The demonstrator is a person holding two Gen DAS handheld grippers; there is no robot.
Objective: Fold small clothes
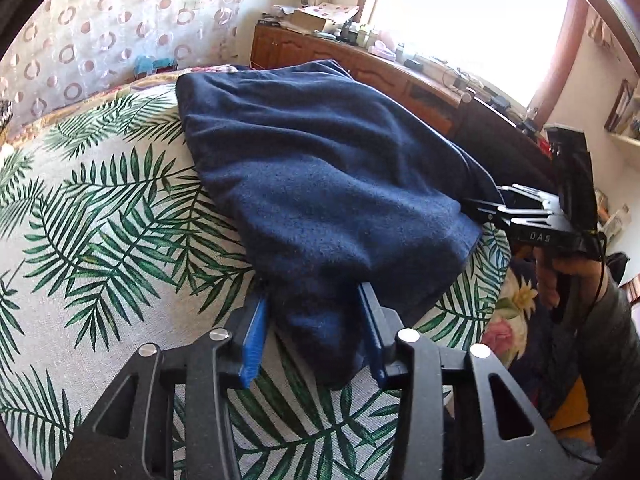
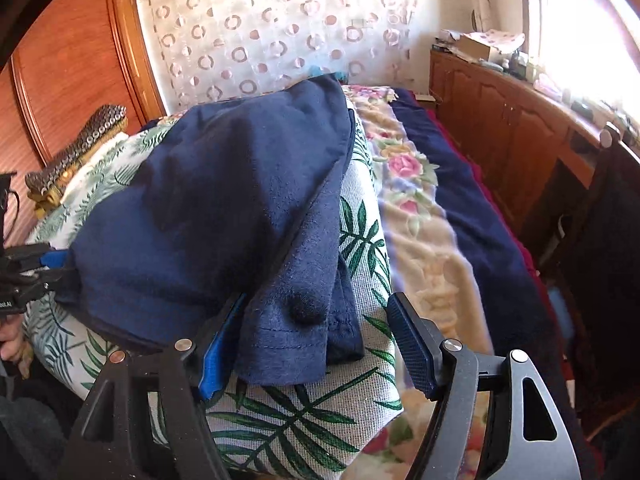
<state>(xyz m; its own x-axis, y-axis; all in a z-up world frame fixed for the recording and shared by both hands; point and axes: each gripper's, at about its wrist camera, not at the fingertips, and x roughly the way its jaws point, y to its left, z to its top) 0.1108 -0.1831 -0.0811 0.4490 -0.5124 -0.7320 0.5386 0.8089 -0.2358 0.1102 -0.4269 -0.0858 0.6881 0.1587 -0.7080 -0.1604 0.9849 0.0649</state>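
Bedding first: you have a palm-leaf cover [image 1: 100, 208] spread as your folding surface, with a flowered blanket [image 2: 404, 184] beyond its edge at 3 o'clock in the right wrist view. On the cover lies the navy garment [image 1: 320, 168], loosely doubled over itself, its bulk running from 12 o'clock down to the near hem at 6 o'clock in the left wrist view.

Your left gripper [image 1: 314, 336] has a near corner of the garment between its blue pads, narrowed around the cloth; whether the pads truly bite you cannot tell from here. Your right gripper [image 2: 320, 344] stands wide, straddling the stitched hem at the other near corner, its right pad clear of the fabric, so nothing is held there.

Judging by this, you are at the pick-up before a fold. Next you need the right jaws to pinch that hem, then both corners lifted together and carried toward 12 o'clock.

No box or basket is in play; a cardboard box [image 2: 476, 48] sits on the far cabinet, contents unseen.
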